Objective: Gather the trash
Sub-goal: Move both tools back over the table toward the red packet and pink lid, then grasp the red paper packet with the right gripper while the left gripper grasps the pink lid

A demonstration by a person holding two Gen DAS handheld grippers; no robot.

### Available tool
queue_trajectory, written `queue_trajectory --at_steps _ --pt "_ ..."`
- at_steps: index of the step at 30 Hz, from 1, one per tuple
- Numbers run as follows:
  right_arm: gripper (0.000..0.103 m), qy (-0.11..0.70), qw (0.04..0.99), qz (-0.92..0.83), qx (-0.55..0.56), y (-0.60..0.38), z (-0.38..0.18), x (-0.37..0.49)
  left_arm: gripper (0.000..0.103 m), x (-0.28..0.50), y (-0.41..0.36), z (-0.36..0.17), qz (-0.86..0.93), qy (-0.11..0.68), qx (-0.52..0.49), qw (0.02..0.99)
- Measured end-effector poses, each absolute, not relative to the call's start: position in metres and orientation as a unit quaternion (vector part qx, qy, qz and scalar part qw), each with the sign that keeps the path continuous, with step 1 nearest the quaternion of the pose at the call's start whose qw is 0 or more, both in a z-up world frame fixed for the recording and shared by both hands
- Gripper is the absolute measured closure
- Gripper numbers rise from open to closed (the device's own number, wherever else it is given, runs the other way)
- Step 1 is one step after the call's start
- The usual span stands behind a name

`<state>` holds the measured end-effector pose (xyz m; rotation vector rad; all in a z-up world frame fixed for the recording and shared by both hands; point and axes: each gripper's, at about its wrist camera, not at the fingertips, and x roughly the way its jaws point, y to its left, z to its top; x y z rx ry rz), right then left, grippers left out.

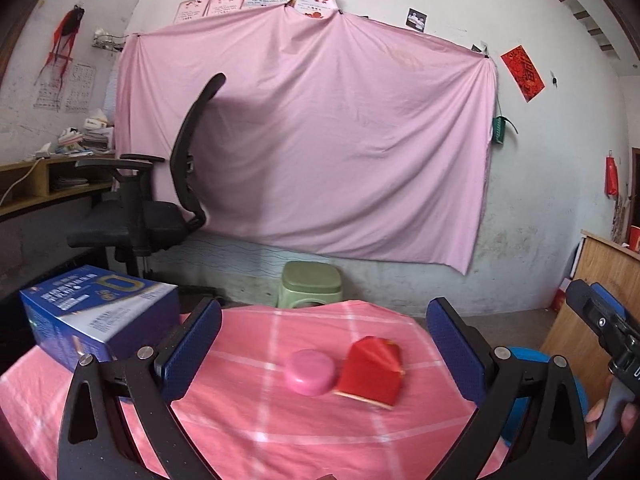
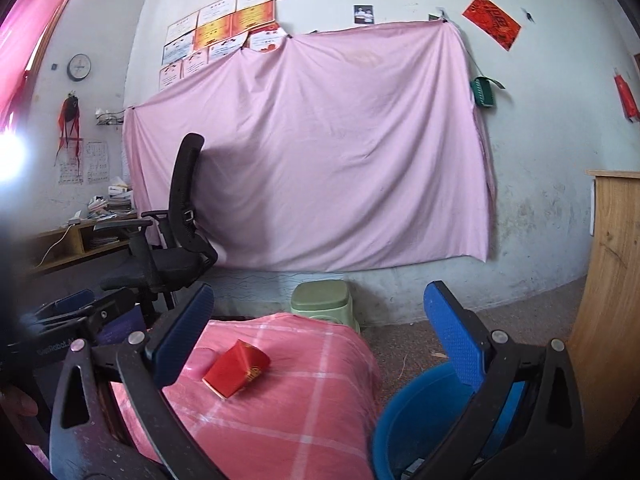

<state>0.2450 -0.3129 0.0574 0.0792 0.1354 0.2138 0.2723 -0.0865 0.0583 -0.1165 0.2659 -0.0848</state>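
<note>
On pink cloth (image 1: 256, 420), red box (image 1: 370, 374)

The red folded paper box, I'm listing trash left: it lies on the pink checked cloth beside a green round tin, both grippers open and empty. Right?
Only the colour is wrong: the left wrist view shows the round tin beside the red folded paper box is pink.

Soft daylight, fairly bright in both views. Strong white glare and magenta flare at the right wrist view's left edge. Chair (image 1: 160, 184) throws a faint shadow on the pink sheet (image 1: 320, 140). Fisheye bends walls near the borders; corners go dark. Near objects slightly blurred.
</note>
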Motion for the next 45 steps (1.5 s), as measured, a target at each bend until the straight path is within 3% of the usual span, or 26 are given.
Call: queue_trajectory --at_steps 10,18,30,31,32,38,45 --pt "0.000 0.101 0.986 0.132 0.019 -0.266 0.046 0.274 0.003 0.273 -0.044 0.040 -0.008 0.134 -0.048 0.990" --pt "0.000 0.176 0.974 0.142 -0.015 -0.229 0.026 0.310 0.003 0.285 -0.022 0.022 0.008 0.153 -0.049 0.987" --pt "0.000 0.349 0.928 0.128 -0.033 -0.209 -0.018 0.378 0.003 0.334 -0.011 -0.004 -0.028 0.281 -0.063 0.957" --pt "0.012 0.361 0.923 0.132 -0.031 -0.208 -0.022 0.383 0.003 0.338 -0.012 -0.007 -0.033 0.292 -0.061 0.954" --pt "0.017 0.378 0.915 0.136 -0.030 -0.207 -0.026 0.388 0.003 0.342 -0.013 -0.010 -0.036 0.301 -0.060 0.951" --pt "0.026 0.414 0.892 0.182 0.000 -0.207 -0.035 0.397 0.003 0.352 -0.028 -0.019 -0.058 0.328 -0.028 0.943" --pt "0.048 0.412 0.884 0.217 0.049 -0.219 -0.033 0.393 0.006 0.353 -0.046 -0.027 -0.085 0.337 0.008 0.938"
